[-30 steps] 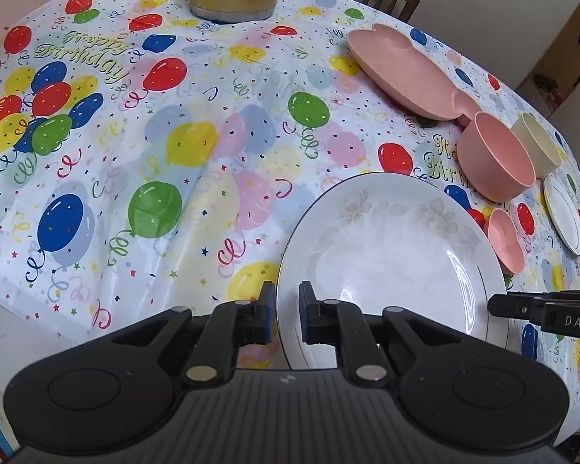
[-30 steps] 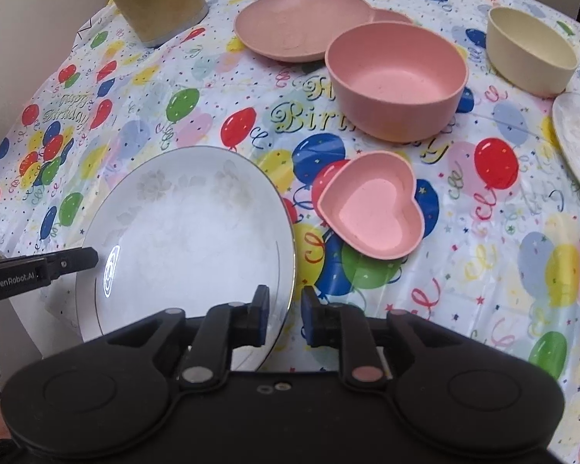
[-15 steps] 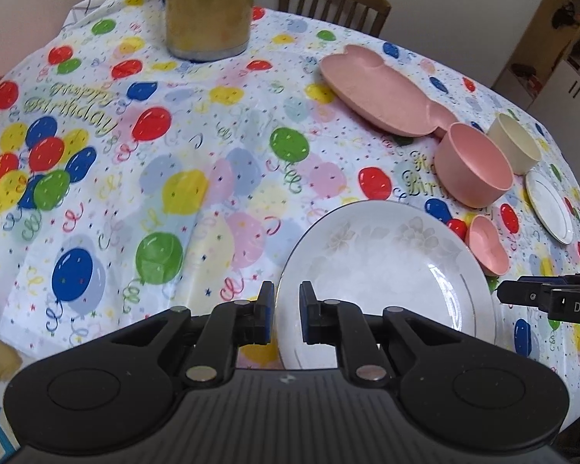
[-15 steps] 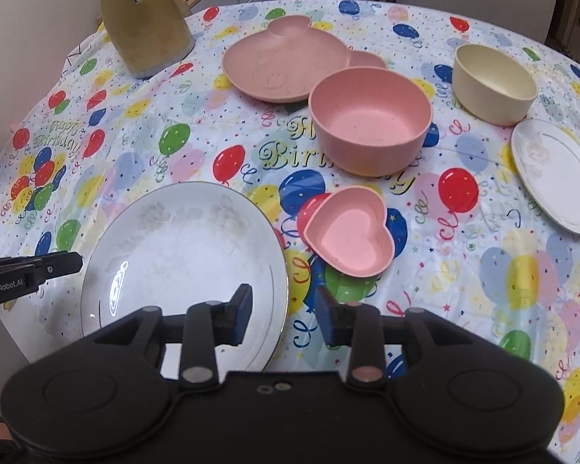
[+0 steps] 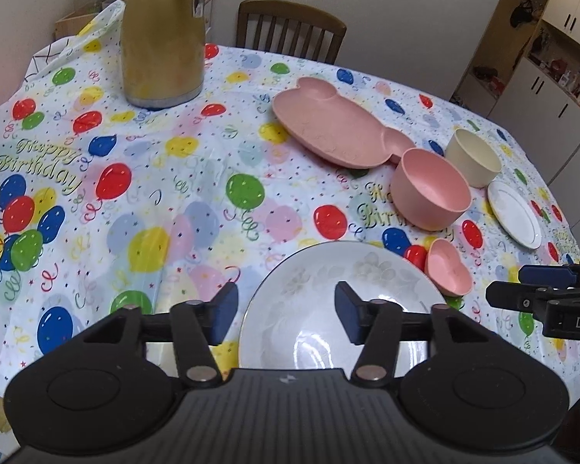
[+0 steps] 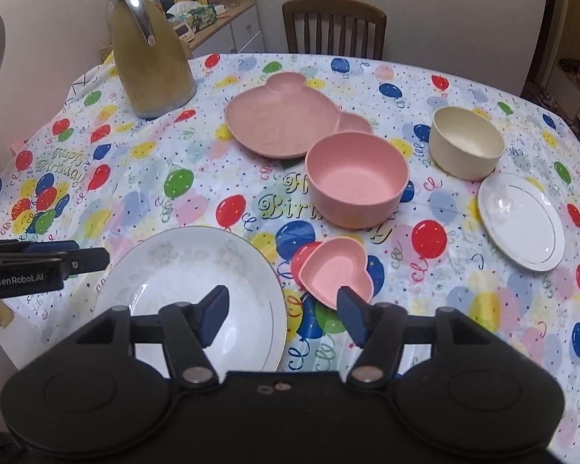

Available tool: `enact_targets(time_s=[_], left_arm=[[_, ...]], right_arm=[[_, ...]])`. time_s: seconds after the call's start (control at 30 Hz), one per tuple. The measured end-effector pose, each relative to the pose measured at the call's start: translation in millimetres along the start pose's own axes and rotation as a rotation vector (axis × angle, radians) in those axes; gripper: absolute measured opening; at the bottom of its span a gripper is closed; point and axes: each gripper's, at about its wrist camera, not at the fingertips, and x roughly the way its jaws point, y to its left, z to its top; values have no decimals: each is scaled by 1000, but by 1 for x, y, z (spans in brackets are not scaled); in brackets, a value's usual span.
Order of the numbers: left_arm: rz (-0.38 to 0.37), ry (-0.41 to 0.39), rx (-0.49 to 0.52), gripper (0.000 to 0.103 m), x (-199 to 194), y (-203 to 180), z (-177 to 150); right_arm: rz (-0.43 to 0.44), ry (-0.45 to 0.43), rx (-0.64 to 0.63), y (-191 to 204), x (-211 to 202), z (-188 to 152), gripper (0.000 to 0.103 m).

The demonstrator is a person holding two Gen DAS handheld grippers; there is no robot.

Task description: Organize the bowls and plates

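Above the large white plate (image 6: 181, 270), both the left gripper (image 5: 284, 311) and right gripper (image 6: 282, 315) are hovering wide open and empty, probably needing to pick a first dish.

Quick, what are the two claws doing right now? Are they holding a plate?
Left claw: open, holding nothing, above the near edge of the big white plate.
Right claw: open, holding nothing.
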Motion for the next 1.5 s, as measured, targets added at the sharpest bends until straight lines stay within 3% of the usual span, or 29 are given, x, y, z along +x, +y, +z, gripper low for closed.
enact_targets(time_s=[0.2,0.3,0.57,0.77,0.9,0.97,1.27,1.5], left_arm=[[-3,-25,23,56,-6,-18,7],[2,-44,33,65,-8,-32,8],[16,-71,35,66,-10,-89,10],[24,-94,20,68,-9,-142,10],[37,-116,11,80,-3,-176,13],[35,-123,8,80,3,-194,15],[39,-101,-15,80,47,-259,37],[78,-29,12,80,94,-297,57]], right_arm=[[-14,-56,-18,-7,-16,2,79],[-12,-79,-23,-17,-23,3,84],[-10,-134,-55,-60,-43,2,99],[-12,-161,-66,-108,-55,-1,102],[-4,-168,-65,-142,-58,-2,102],[-3,-169,-67,-158,-58,-2,103],[-51,-150,-43,-237,-46,6,103],[-95,-124,-30,-283,-22,13,102]])
